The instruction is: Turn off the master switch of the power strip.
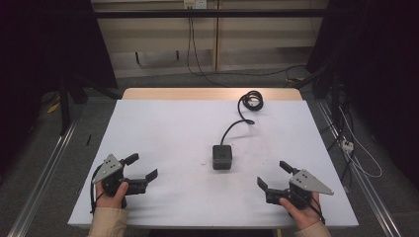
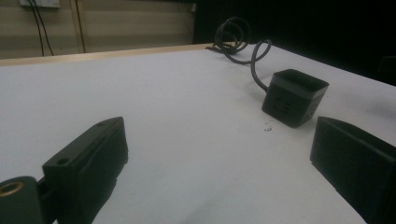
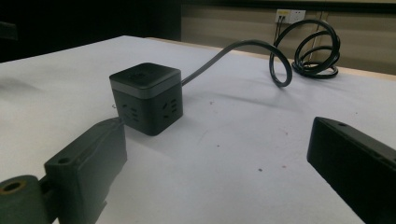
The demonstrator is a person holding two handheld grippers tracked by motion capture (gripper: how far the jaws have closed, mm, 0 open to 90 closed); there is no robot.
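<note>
Left gripper (image 1: pixel 144 167) and right gripper (image 1: pixel 273 174) are hovering near the desk's (image 1: pixel 163 128) front corners, jaws spread, gripping nothing. Black socket cube (image 1: pixel 222 156) is sitting mid-desk; its cable (image 1: pixel 249 102) is coiling at the far edge.

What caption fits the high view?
Two hand-held open grippers, left gripper and right gripper, flank a black socket cube on a white table.

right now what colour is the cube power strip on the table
Black, with a slightly greyer top band; the cube power strip shows best in the right gripper view.
</note>
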